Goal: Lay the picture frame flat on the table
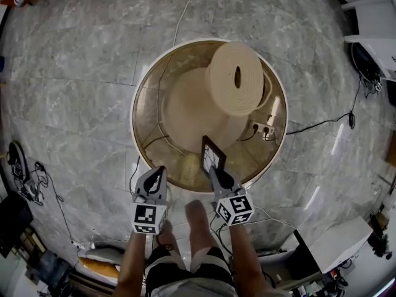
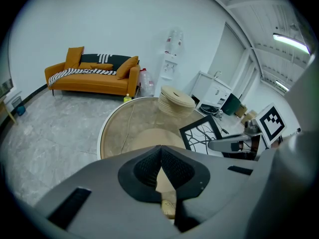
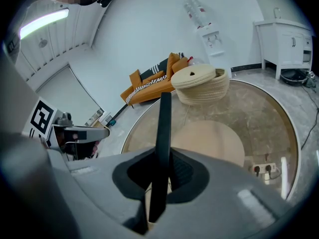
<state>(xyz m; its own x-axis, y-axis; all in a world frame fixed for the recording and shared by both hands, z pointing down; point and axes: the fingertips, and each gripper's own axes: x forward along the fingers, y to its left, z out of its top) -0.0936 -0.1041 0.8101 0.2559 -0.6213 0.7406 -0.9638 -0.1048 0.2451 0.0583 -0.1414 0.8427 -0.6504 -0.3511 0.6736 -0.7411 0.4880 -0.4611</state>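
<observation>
Grey marble floor, white-walled room; round glass-topped desk with a white rim [image 1: 132, 104] in the middle.

Right gripper [image 1: 213, 170]: jaws narrow, clamped on the thin black-rimmed picture frame with a black-and-white branch print [image 1: 214, 155]. Its own view shows the frame edge-on, a dark bar rising straight up out of the pads. Frame is upright, just inside the desk's near edge, slightly right of centre. Cannot tell whether its bottom edge touches the glass.

Left gripper [image 1: 159, 171]: jaws together, nothing between them. It hovers at the near edge, left of the frame and apart from it.

Further out: cream coiled-rope lidded basket [image 1: 235, 78] towards the far-right edge; white power strip [image 1: 263, 129] near the right edge, seemingly under the glass. Orange sofa [image 2: 92, 78] against the far wall.

Progress, as judged: frame is grasped but not laid down, so the main part of the task is left. It needs tipping over until one face lies on the glass, then letting go. Bare glass beyond the near edge looks roomy enough.
</observation>
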